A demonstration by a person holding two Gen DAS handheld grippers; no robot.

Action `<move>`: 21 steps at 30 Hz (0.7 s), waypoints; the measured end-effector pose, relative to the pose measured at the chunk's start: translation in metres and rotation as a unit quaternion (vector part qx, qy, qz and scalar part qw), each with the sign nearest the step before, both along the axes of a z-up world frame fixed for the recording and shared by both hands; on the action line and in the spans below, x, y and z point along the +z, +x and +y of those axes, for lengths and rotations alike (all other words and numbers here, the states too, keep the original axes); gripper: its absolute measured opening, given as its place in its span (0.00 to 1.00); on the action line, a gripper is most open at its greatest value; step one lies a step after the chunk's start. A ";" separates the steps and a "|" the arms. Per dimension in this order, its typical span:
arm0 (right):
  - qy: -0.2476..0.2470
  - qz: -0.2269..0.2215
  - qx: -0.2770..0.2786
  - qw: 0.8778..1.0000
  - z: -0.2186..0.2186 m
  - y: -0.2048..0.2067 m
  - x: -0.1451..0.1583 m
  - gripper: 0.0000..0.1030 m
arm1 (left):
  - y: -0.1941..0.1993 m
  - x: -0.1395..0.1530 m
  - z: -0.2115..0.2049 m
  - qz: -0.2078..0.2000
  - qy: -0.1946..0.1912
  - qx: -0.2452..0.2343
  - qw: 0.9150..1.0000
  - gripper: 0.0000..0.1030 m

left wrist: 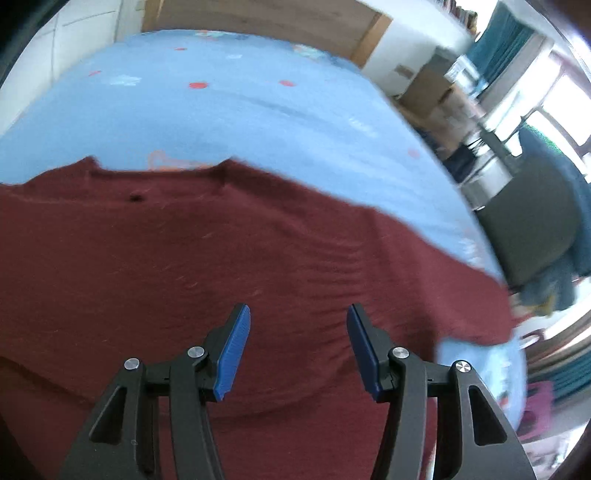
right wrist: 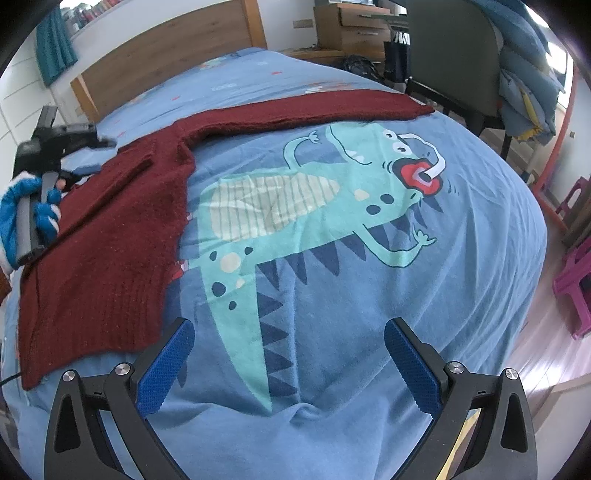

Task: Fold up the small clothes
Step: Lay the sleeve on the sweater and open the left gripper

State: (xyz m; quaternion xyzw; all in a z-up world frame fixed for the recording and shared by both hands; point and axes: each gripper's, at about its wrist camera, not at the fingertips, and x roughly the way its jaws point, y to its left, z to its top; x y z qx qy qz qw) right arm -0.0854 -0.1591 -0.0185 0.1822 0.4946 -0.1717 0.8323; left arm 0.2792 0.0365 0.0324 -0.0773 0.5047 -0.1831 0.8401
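A dark red knitted sweater point(left wrist: 229, 258) lies flat on the blue bed sheet point(left wrist: 229, 110). My left gripper point(left wrist: 297, 317) is open and empty, hovering just above the sweater's body. In the right wrist view the sweater point(right wrist: 110, 229) lies at the left with one sleeve point(right wrist: 314, 107) stretched toward the far right. My right gripper point(right wrist: 288, 332) is open and empty over the sheet's dinosaur print point(right wrist: 295, 206), right of the sweater's hem. The left gripper point(right wrist: 70, 138) shows there at the far left, held by a blue-gloved hand point(right wrist: 22, 218).
A wooden headboard point(right wrist: 166, 51) stands at the far end of the bed. A dark chair point(right wrist: 454, 62) draped with blue cloth, a wooden drawer unit point(right wrist: 351, 29) and a pink stool point(right wrist: 576, 277) stand to the right of the bed.
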 end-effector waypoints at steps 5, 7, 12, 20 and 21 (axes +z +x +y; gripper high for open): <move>-0.002 0.001 0.000 1.000 -0.002 0.002 -0.001 1.00 | -0.022 -0.028 0.000 0.014 0.035 -0.002 0.999 0.48; -0.004 0.001 0.001 1.000 -0.002 0.004 -0.001 1.00 | -0.031 -0.027 -0.004 0.007 0.035 -0.014 0.999 0.50; -0.006 0.002 0.002 1.000 -0.002 0.006 -0.001 1.00 | -0.035 -0.014 -0.013 -0.009 0.027 -0.039 0.999 0.50; -0.011 0.002 0.007 1.000 0.001 0.011 0.000 1.00 | -0.026 -0.025 0.025 -0.027 0.083 0.017 0.996 0.50; -0.011 0.002 0.008 1.000 0.002 0.012 0.001 1.00 | -0.025 -0.031 0.029 -0.021 0.086 0.023 0.996 0.50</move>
